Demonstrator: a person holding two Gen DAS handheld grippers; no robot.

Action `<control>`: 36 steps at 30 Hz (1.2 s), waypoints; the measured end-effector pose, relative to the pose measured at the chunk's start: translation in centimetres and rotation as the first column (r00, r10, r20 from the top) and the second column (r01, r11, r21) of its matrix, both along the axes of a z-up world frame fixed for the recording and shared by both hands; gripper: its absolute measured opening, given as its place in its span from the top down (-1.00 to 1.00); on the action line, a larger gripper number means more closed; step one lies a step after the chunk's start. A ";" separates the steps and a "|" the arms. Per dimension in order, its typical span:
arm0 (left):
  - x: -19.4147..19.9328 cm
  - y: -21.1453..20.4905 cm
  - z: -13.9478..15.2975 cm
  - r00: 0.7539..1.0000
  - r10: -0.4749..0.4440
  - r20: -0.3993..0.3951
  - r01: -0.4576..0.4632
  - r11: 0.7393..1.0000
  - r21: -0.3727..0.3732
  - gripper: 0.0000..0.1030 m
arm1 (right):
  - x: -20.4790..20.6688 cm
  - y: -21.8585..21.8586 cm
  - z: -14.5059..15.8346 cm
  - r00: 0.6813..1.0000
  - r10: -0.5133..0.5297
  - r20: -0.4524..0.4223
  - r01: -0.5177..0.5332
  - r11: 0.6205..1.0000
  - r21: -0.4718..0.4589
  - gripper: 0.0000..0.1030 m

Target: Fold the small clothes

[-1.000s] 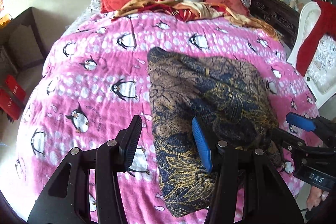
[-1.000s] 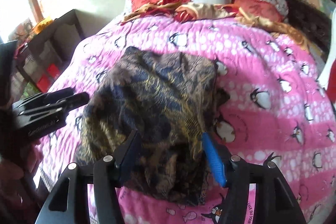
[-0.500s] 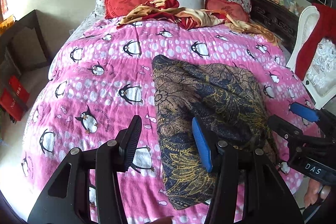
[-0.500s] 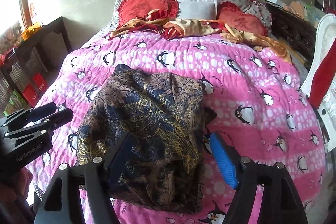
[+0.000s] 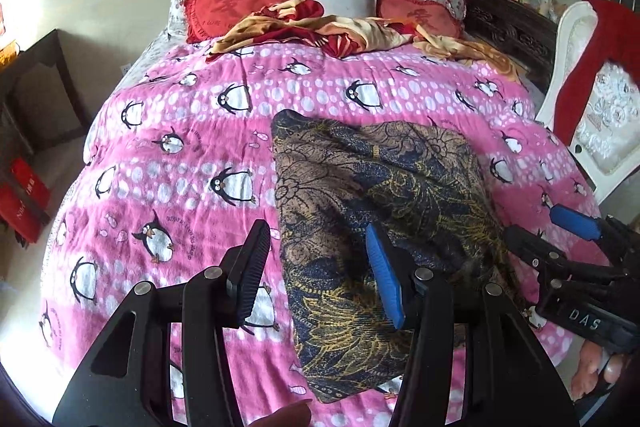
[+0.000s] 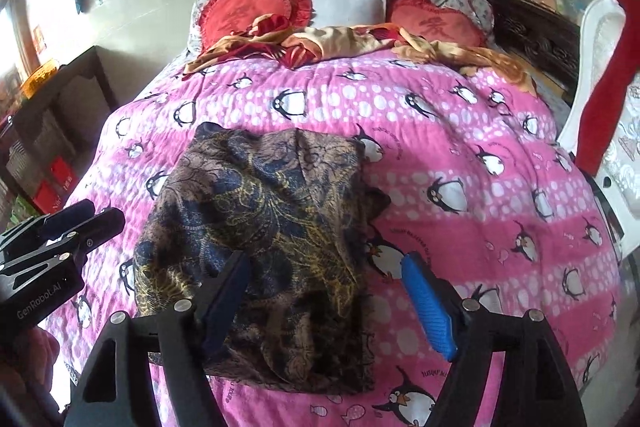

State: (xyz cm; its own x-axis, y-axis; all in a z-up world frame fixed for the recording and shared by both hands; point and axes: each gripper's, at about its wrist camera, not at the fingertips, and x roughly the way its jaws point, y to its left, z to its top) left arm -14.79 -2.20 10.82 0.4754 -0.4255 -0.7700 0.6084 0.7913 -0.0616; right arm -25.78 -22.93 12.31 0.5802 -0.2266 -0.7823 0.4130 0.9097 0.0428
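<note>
A folded dark blue and gold patterned garment (image 5: 380, 179) (image 6: 260, 195) lies flat on the pink penguin blanket (image 5: 180, 155) (image 6: 460, 155). My left gripper (image 5: 316, 231) hovers over the garment's near left edge, open, with nothing between its fingers. My right gripper (image 6: 324, 261) hangs over the garment's near right corner. Its jaws are opening and stand apart from the cloth, pressing on nothing. Each gripper shows in the other's view: the right gripper (image 5: 540, 229) at the garment's right edge, the left gripper (image 6: 102, 213) at its left edge.
Two red heart pillows (image 5: 236, 1) and a crumpled gold and red cloth (image 5: 320, 31) lie at the bed's head. A white chair (image 5: 576, 99) draped in red stands on the right. On the left are a dark cabinet (image 5: 36, 95) and red boxes (image 5: 24, 195).
The right gripper's jaws have spread wider, and it has drawn back a little from the garment. The left gripper's gap is unchanged. The garment lies as it did.
</note>
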 end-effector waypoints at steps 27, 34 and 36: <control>0.4 -1.1 -1.1 1.000 0.004 -0.008 -0.003 0.999 0.033 0.03 | 0.9 -0.8 -2.1 0.999 0.003 -0.049 -0.001 0.999 0.034 -0.52; 0.8 -0.5 -1.2 1.000 0.016 -0.007 -0.016 0.999 0.028 0.03 | 1.7 -0.8 -2.8 0.998 0.011 -0.066 -0.008 0.999 0.044 -0.52; 0.9 -0.4 -1.3 1.000 0.022 -0.010 -0.022 0.999 0.025 0.03 | 2.0 -0.8 -2.9 0.998 0.014 -0.068 -0.011 0.999 0.047 -0.52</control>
State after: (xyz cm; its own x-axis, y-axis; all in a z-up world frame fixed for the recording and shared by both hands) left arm -13.86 -2.62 9.55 0.4770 -0.3958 -0.7848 0.5900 0.8060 -0.0479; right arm -23.81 -23.70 9.44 0.5277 -0.1816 -0.8298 0.4048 0.9126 0.0577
